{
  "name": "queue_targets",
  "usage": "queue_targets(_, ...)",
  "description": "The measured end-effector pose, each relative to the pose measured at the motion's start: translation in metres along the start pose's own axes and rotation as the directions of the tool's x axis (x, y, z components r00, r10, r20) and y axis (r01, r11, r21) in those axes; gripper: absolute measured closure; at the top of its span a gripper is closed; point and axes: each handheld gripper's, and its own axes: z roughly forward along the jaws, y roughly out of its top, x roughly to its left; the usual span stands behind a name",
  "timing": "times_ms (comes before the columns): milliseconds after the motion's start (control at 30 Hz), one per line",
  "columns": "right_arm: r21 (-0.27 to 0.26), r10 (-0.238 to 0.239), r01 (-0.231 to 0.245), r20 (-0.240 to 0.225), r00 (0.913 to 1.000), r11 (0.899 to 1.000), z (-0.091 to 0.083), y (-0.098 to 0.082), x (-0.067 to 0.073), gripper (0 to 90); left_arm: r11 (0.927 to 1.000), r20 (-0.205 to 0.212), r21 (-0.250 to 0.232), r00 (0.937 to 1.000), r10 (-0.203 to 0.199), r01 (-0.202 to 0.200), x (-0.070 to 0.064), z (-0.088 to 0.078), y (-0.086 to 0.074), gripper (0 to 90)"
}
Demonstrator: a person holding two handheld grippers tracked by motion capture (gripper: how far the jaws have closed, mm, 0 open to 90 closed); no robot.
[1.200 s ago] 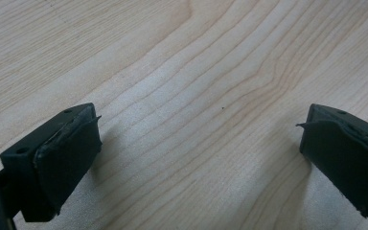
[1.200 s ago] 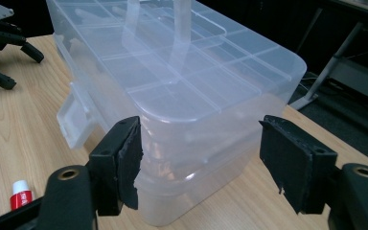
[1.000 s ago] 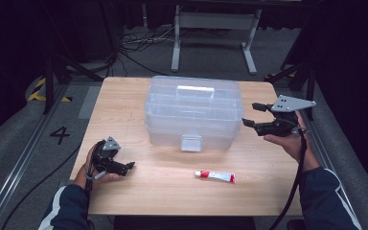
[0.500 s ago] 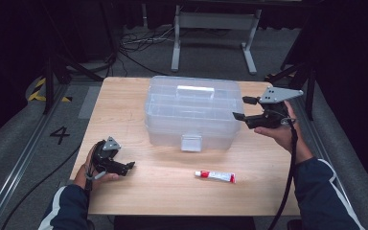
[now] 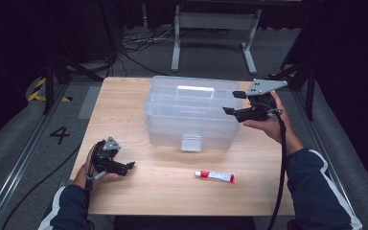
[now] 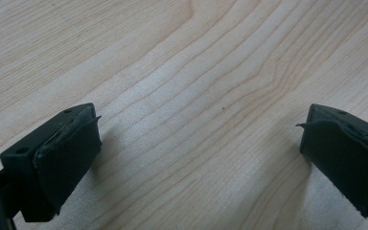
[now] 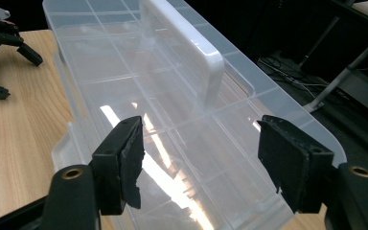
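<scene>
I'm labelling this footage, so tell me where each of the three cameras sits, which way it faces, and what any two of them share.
High view: above the person's side, looking forward and down on the table; both forearms and both grippers show.
Left gripper view: on the left gripper, facing bare tabletop between its open jaws.
Right gripper view: on the right gripper, facing along the clear box lid.
Shared: high and right gripper views both show the box's white handle.

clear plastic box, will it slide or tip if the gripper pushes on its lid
The clear plastic box is wide and low, so it would probably slide on the smooth wooden table rather than tip. It looks empty, so likely light. Its glossy lid may be slippery under the open right gripper above it.
</scene>
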Motion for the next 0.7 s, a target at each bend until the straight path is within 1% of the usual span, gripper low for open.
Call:
queue_targets(133, 0.006, -0.003, 0.003, -0.003, 1.0, 1.0, 0.007, 0.005, -0.001, 33.2, 1.0, 0.0, 0.0, 1.0, 0.0, 0.0, 0.0, 0.0, 0.0, 0.5)
queue_targets(333, 0.035, -0.003, 0.003, -0.003, 1.0, 0.999, 0.017, 0.011, -0.004, 32.0, 1.0, 0.0, 0.0, 1.0, 0.0, 0.0, 0.0, 0.0, 0.0, 0.5)
queue_targets(433, 0.041, -0.004, 0.004, -0.005, 1.0, 0.999, 0.021, 0.014, -0.005, 31.9, 1.0, 0.0, 0.0, 1.0, 0.0, 0.0, 0.0, 0.0, 0.0, 0.5)
queue_targets(567, 0.065, -0.004, 0.005, -0.016, 0.9999, 0.998, 0.029, 0.019, -0.007, 31.3, 1.0, -0.002, -0.001, 1.0, 0.003, -0.003, 0.0, 0.0, 0.0, 0.5)
queue_targets(700, 0.073, 0.001, 0.001, -0.023, 0.9997, 0.997, 0.035, 0.023, -0.007, 31.4, 1.0, -0.002, -0.001, 1.0, 0.003, -0.003, 0.0, 0.0, 0.0, 0.5)
